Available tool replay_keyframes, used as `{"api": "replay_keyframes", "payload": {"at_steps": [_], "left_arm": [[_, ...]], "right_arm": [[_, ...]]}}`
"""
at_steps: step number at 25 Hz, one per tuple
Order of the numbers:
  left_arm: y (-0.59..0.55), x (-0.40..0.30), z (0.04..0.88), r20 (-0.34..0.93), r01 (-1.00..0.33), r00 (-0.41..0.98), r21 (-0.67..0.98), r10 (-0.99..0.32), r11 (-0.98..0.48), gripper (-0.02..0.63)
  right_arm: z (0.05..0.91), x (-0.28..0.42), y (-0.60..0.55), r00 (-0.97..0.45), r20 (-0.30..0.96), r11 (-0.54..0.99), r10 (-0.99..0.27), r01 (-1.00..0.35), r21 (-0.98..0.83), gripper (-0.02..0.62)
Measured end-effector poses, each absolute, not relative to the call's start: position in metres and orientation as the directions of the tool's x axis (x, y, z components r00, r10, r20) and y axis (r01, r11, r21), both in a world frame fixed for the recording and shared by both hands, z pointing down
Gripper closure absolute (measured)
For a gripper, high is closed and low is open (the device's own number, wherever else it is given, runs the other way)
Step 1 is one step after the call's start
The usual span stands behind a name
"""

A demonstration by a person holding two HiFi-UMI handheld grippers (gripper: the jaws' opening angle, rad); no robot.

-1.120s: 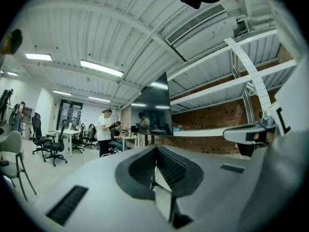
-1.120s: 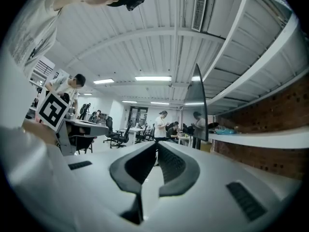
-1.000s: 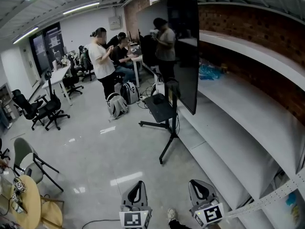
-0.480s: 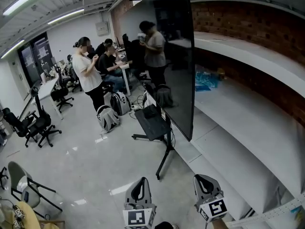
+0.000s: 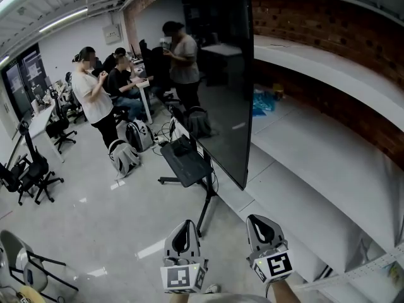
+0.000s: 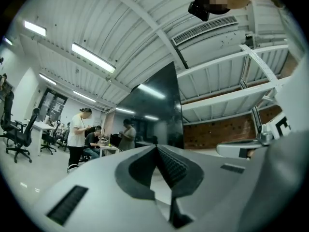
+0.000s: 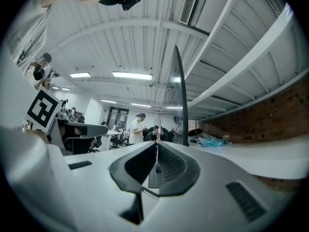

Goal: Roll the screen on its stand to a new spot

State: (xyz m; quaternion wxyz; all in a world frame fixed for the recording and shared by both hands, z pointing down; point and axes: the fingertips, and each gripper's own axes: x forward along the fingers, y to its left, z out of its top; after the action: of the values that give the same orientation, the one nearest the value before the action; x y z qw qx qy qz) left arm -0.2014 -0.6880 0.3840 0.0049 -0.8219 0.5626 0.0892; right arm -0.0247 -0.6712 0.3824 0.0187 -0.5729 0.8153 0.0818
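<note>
A tall black screen [image 5: 214, 74] stands on a black wheeled stand [image 5: 205, 197] with a small shelf [image 5: 184, 164], ahead of me on the grey floor. The screen also shows in the left gripper view [image 6: 157, 110] and edge-on in the right gripper view [image 7: 179, 100]. My left gripper [image 5: 183, 231] and right gripper [image 5: 260, 225] hang low at the bottom of the head view, a short way in front of the stand's legs. Both are shut with nothing between the fingers, apart from the screen.
Long white shelving [image 5: 328, 156] runs along the brick wall on the right, close beside the screen. Three people [image 5: 95, 100] stand and sit by desks behind the stand, with backpacks [image 5: 123, 156] on the floor. Office chairs [image 5: 31, 172] stand at left.
The screen and stand have grown larger and nearer in the head view as I walk toward them. Both grippers stay shut and low.
</note>
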Motion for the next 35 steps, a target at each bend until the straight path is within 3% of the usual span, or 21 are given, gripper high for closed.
{"api": "replay_keyframes", "payload": {"at_steps": [4, 8, 9, 10, 11, 13, 16, 19, 24, 35], "left_arm": [[-0.708, -0.191, 0.369, -0.164, -0.912, 0.379, 0.097, -0.911, -0.398, 0.592], [-0.719, -0.160, 0.326, -0.235, -0.835, 0.521, 0.061, -0.821, -0.547, 0.575], [-0.721, -0.152, 0.312, -0.250, -0.808, 0.555, 0.062, -0.793, -0.586, 0.510], [-0.725, -0.143, 0.298, -0.261, -0.781, 0.586, 0.071, -0.767, -0.621, 0.434], [-0.729, -0.134, 0.286, -0.272, -0.756, 0.610, 0.081, -0.744, -0.649, 0.402], [-0.743, -0.115, 0.265, -0.286, -0.728, 0.637, 0.084, -0.716, -0.681, 0.366], [-0.771, -0.082, 0.240, -0.275, -0.697, 0.669, 0.091, -0.691, -0.711, 0.322], [-0.802, -0.047, 0.220, -0.217, -0.663, 0.707, 0.128, -0.673, -0.738, 0.311], [-0.843, -0.008, 0.206, -0.150, -0.718, 0.675, 0.091, -0.722, -0.690, 0.310], [-0.875, 0.000, 0.205, -0.139, -0.860, 0.505, 0.006, -0.852, -0.511, 0.311]], "right_arm": [[0.363, -0.027, -0.681, -0.347, -0.163, 0.325, -0.924, -0.934, 0.149, 0.572], [0.329, -0.030, -0.695, -0.405, -0.241, 0.392, -0.882, -0.914, 0.102, 0.571], [0.318, -0.029, -0.700, -0.411, -0.262, 0.403, -0.873, -0.911, 0.087, 0.552], [0.306, -0.027, -0.705, -0.414, -0.281, 0.407, -0.866, -0.909, 0.086, 0.463], [0.295, -0.024, -0.711, -0.413, -0.298, 0.402, -0.861, -0.910, 0.100, 0.379], [0.278, -0.014, -0.725, -0.399, -0.320, 0.377, -0.859, -0.917, 0.131, 0.343], [0.275, 0.003, -0.754, -0.383, -0.301, 0.372, -0.873, -0.923, 0.096, 0.334], [0.300, 0.012, -0.795, -0.395, -0.199, 0.392, -0.897, -0.918, 0.056, 0.334], [0.338, 0.008, -0.838, -0.411, -0.075, 0.411, -0.909, -0.912, 0.007, 0.334], [0.357, 0.004, -0.884, -0.431, -0.095, 0.441, -0.897, -0.884, -0.157, 0.334]]}}
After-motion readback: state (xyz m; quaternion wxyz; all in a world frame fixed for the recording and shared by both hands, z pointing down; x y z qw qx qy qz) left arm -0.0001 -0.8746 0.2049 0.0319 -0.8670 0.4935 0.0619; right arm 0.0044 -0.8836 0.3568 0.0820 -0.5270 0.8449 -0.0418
